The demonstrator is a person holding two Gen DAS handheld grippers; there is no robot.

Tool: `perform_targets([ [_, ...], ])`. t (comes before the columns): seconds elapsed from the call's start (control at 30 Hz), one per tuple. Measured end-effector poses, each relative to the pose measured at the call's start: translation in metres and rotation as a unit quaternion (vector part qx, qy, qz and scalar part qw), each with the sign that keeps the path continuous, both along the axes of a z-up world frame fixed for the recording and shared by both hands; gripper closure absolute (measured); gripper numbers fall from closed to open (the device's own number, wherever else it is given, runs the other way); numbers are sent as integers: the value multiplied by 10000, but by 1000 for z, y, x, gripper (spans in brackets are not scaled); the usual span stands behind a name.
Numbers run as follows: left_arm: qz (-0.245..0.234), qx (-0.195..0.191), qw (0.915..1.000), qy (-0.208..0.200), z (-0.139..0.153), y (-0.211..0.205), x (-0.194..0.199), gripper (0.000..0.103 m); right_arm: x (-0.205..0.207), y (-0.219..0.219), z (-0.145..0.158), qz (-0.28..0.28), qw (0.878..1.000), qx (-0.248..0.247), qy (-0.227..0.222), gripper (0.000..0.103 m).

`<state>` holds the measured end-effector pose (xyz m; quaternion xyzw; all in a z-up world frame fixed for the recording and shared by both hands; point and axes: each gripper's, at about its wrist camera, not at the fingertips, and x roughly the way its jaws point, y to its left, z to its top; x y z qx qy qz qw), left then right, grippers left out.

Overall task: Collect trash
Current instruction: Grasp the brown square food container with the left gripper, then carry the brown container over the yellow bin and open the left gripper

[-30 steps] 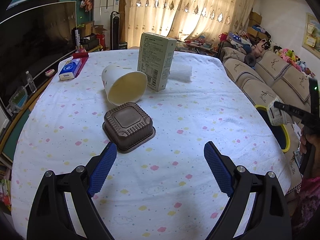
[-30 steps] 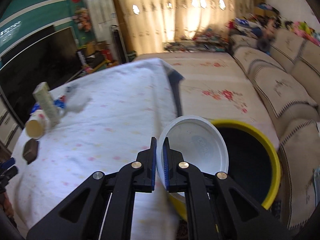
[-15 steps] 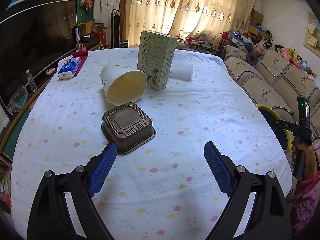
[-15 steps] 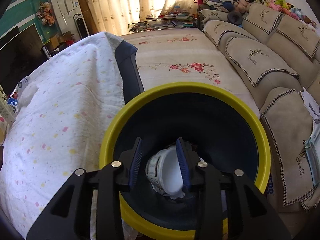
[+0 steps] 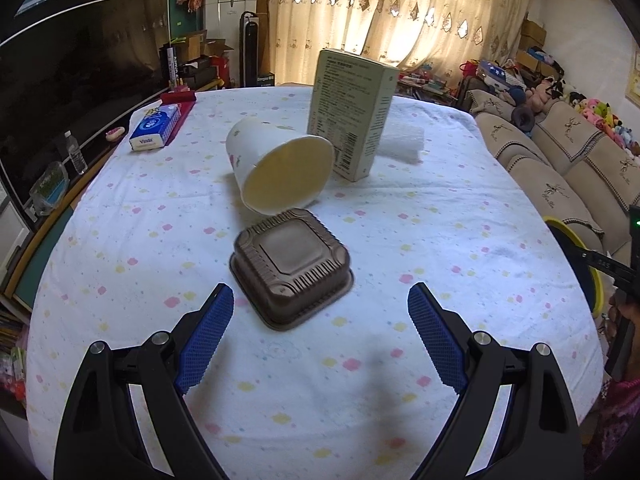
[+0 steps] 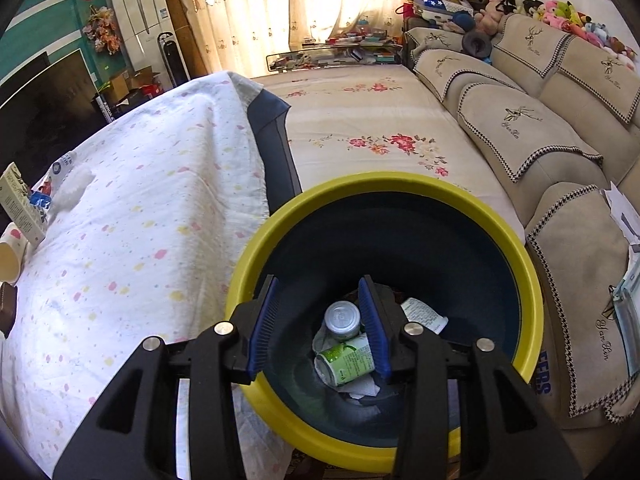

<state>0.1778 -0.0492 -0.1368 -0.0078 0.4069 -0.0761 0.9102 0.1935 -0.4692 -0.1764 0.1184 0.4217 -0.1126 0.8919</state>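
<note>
1. Left tool (image 5: pixel 320 320) hangs wide and empty; I see the brown tray (image 5: pixel 291 274) upside down on the surface (image 5: pixel 440 220), just ahead, slightly left of centre.
2. Right tool (image 6: pixel 322 320), jaws just opening with nothing between, sits over the yellow-rimmed bin (image 6: pixel 520 256).
3. I judge left nearer.

Daylight glows through the curtains (image 5: pixel 384 12) at the far end, blown out in patches. The tablecloth (image 5: pixel 440 240) is evenly lit, with soft shadows near its front edge. Both pictures are sharp, bowing toward dark corners.
</note>
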Motion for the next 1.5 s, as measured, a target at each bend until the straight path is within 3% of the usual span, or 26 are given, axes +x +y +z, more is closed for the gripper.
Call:
perform_targets([
  [0.23, 33, 170, 9998, -52, -1, 10, 28, 15, 0, 4, 2, 53, 10000, 27, -12, 62],
  [0.4, -61, 70, 9998, 192, -14, 16, 46, 15, 3, 4, 2, 76, 10000, 40, 11, 62],
  [0.73, -196, 146, 9993, 282, -24, 11, 57, 15, 10, 10, -1, 170, 9998, 66, 64, 61],
  [0.87, -222, 168, 9990, 353, -28, 10, 61, 21, 11, 10, -3, 184, 9998, 75, 87, 61],
  [1.2, -201, 152, 9992, 295, -23, 9, 56, 23, 10, 7, -4, 193, 9997, 105, 86, 61],
  [1.5, -432, 168, 9989, -17, 7, -8, 26, 23, 3, 6, -2, 167, 9998, 137, 30, 61],
])
